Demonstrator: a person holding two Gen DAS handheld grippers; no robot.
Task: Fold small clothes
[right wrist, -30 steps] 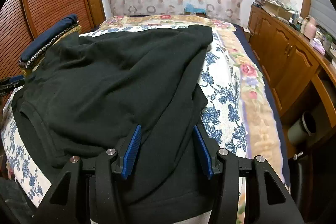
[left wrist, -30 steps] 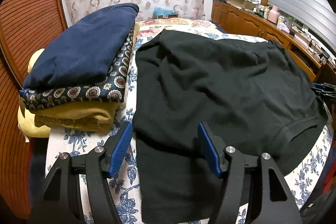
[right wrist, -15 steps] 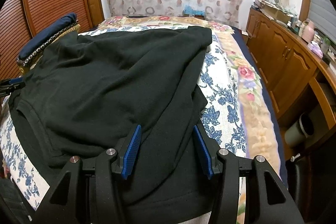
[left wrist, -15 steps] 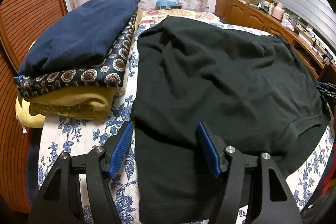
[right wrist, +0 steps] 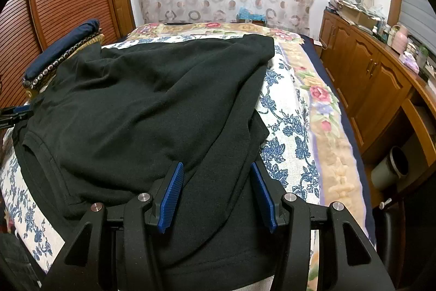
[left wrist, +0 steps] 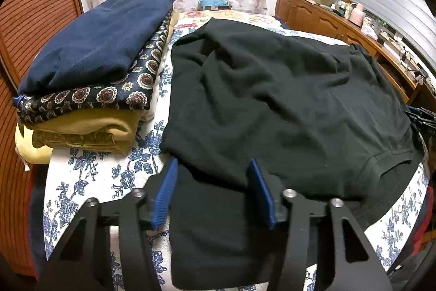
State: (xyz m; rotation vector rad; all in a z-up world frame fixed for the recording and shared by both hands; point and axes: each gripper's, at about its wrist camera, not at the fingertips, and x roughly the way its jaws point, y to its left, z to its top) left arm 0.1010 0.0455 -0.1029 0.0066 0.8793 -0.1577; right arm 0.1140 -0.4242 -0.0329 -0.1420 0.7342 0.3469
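A black T-shirt point(left wrist: 272, 100) lies spread and wrinkled on the floral bed sheet point(left wrist: 109, 173), its collar toward the near edge. My left gripper point(left wrist: 212, 164) hangs over the shirt's near left sleeve. Its jaws are closing, with the sleeve cloth lying between the blue pads point(left wrist: 166, 190) and a gap still showing. The right gripper point(right wrist: 216, 165) stands open over the other sleeve of the shirt point(right wrist: 150, 100), cloth under and between its fingers. Each gripper's tip shows at the edge of the other's view.
A stack of folded clothes point(left wrist: 95, 45), navy on top, patterned and yellow below, sits left of the shirt. Slatted wooden doors point(left wrist: 35, 4) stand on that side. A cluttered wooden cabinet point(right wrist: 368, 78) runs along the right, with a round bin point(right wrist: 392, 168) on the floor.
The left gripper's pads have come closer together around the sleeve. The left view has shifted slightly. The right gripper and the shirt look the same.
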